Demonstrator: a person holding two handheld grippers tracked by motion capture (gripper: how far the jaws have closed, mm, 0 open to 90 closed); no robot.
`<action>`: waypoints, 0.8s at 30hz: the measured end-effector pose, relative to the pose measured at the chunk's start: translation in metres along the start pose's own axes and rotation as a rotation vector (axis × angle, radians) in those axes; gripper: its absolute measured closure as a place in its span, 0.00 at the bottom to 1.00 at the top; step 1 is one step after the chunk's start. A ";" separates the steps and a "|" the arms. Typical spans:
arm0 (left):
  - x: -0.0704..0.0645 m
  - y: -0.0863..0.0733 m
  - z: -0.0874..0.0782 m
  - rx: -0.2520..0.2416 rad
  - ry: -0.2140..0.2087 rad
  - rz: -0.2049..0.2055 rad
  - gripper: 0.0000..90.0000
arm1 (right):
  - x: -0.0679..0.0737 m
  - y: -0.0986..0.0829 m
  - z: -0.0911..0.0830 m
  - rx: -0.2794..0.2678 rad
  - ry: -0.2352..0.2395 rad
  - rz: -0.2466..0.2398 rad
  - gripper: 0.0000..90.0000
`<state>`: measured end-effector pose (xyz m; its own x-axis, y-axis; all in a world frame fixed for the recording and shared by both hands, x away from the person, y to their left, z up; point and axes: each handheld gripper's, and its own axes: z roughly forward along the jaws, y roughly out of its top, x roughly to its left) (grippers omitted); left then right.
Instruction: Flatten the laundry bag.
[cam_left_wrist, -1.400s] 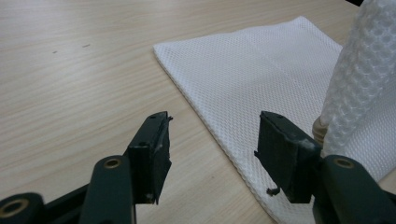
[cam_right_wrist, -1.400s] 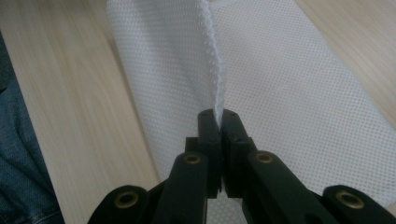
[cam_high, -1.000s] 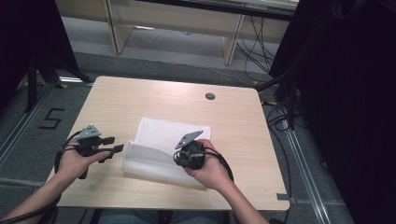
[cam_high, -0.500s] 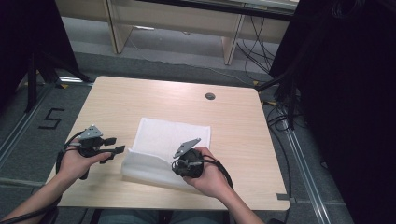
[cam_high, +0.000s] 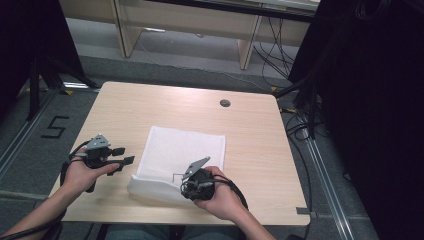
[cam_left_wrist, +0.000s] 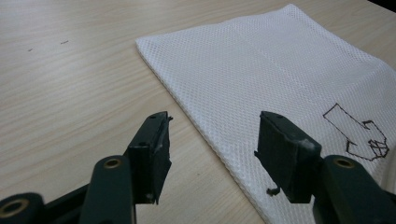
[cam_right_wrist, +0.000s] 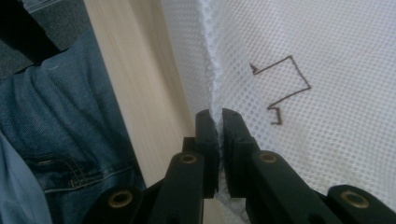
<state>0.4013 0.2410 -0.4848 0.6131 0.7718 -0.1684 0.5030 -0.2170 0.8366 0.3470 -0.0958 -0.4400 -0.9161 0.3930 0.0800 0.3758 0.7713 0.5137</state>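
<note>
A white mesh cloth (cam_high: 182, 147) lies flat on the middle of the wooden table (cam_high: 175, 107). Its near edge is bunched and raised. My right gripper (cam_high: 181, 189) is at that near edge, and in the right gripper view it (cam_right_wrist: 219, 114) is shut on a pinched fold of the mesh cloth (cam_right_wrist: 327, 93). A black drawn outline (cam_right_wrist: 280, 88) marks the cloth close to the pinch. My left gripper (cam_high: 126, 155) hovers just left of the cloth. In its own view it (cam_left_wrist: 212, 126) is open, with the cloth's left edge (cam_left_wrist: 187, 107) running between its jaws, untouched.
A round cable hole (cam_high: 225, 103) sits at the table's far right. The table's near edge (cam_right_wrist: 135, 93) lies close beside the right gripper, with the person's jeans (cam_right_wrist: 60, 116) below it. Cables and dark equipment stand on the floor to the right.
The right gripper has drawn nearer to the table's front edge and slightly left with the cloth's edge pinched, bunching the near edge. The left gripper has stayed put.
</note>
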 end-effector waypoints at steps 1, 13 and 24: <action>0.000 0.000 0.000 0.002 -0.003 0.003 0.48 | 0.001 -0.001 0.001 0.002 0.004 -0.002 0.96; -0.002 0.000 0.001 0.005 -0.008 0.014 0.48 | 0.016 -0.010 0.006 0.071 0.075 0.044 0.91; -0.004 0.000 0.003 0.013 -0.015 0.024 0.48 | 0.022 -0.012 0.011 0.119 0.134 0.140 0.76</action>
<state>0.4009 0.2365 -0.4860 0.6342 0.7573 -0.1562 0.4958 -0.2432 0.8337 0.3233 -0.0913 -0.4537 -0.8615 0.4363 0.2598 0.5068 0.7710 0.3857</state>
